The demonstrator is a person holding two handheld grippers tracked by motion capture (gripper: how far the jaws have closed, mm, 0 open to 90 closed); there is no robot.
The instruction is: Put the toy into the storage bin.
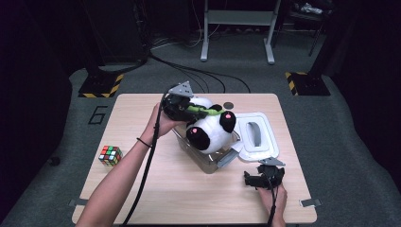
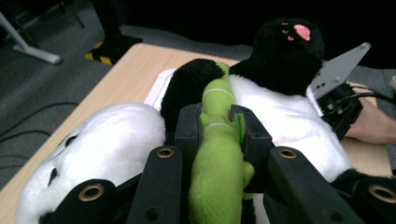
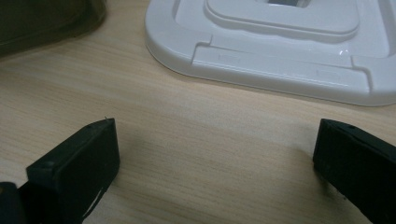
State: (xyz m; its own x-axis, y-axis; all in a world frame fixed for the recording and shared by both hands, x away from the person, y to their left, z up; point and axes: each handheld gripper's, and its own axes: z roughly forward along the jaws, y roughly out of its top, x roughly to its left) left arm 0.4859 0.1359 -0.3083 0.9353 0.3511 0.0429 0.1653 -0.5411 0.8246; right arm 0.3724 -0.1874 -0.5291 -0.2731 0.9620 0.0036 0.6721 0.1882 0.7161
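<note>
Large numeral 6 (image 1: 97, 115) marked on the grey floor (image 1: 61, 142)

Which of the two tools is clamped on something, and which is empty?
The left tool is shut on the green plush stalk of the panda toy over the clear bin. The right tool stands open above bare table.

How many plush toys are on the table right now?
1: a black-and-white plush panda with a green plush stalk, sitting in the clear plastic bin mid-table. Others could be hidden beneath it.
</note>
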